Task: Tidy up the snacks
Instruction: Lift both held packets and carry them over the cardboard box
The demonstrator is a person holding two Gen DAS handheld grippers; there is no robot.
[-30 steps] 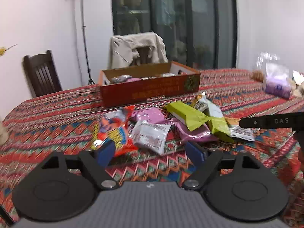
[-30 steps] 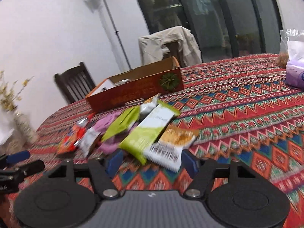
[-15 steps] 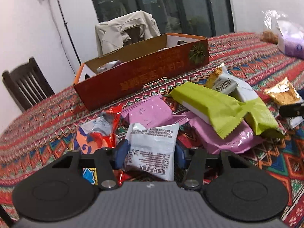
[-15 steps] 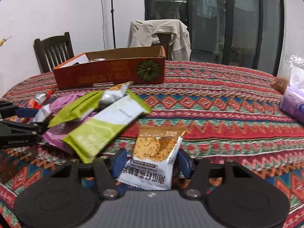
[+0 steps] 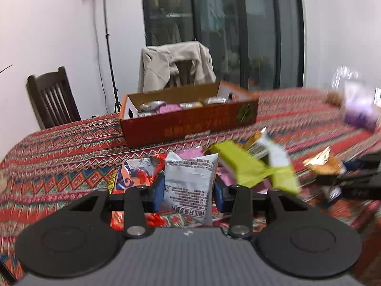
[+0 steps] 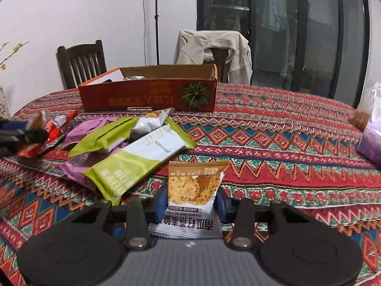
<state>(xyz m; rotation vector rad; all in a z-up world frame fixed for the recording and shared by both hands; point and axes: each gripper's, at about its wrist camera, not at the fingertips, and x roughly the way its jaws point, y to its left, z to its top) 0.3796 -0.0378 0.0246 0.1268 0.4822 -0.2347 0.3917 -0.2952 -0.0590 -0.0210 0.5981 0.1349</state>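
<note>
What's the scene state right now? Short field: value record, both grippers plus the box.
left gripper: jaws closing on the white snack packet, pads at its sides
right gripper: jaws closing on the oat crisp packet, packet pinched and standing up
cardboard box: open, on the far side of the pile, some packets already inside
loose pile: green bars, purple packets, red packet, all on the patterned tablecloth
blur: left view smeared at right

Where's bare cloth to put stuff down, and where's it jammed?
Free: tablecloth between the orange box and the purple bag; cloth left of the box. Crowded: snack pile in front of the box.
</note>
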